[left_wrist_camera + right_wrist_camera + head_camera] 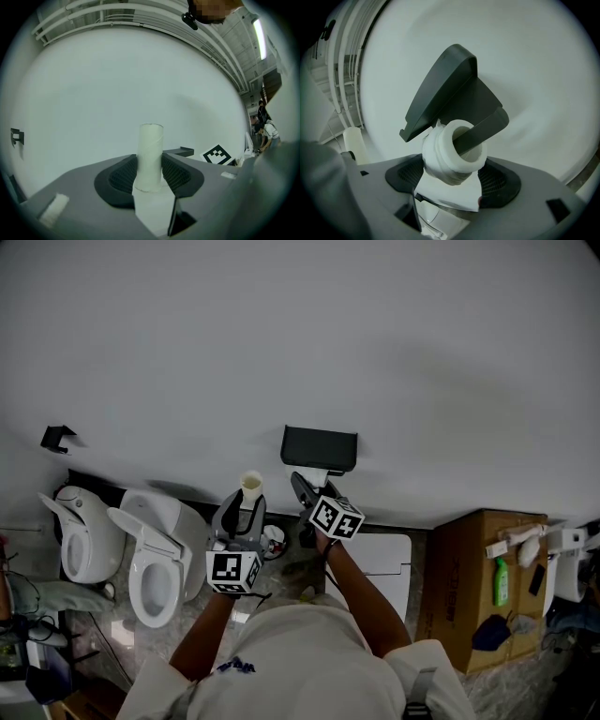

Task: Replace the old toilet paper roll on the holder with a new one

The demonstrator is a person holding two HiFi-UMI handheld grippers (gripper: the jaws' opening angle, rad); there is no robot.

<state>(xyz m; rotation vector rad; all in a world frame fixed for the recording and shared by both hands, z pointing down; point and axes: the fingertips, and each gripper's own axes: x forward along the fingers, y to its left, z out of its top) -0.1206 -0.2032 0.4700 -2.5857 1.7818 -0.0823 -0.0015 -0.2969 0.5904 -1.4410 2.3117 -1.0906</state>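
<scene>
The left gripper (149, 173) is clamped on one bare cardboard tube (150, 152), a smooth, pale cylinder standing upright between the ribbed dark pads. The right gripper (454, 177) grips one white toilet paper roll (443, 157) (soft, thinly wound, its edge ragged), tilted, with the holder's flat arm (483, 127) passing through its hollow core. The single dark holder (445, 91) hangs on the plain white wall (394, 343), its angular cover raised just above the roll. Two glossy white toilets (82, 535) (155, 563) stand at left, and a brown cardboard box (469, 601) stands well apart at right.
</scene>
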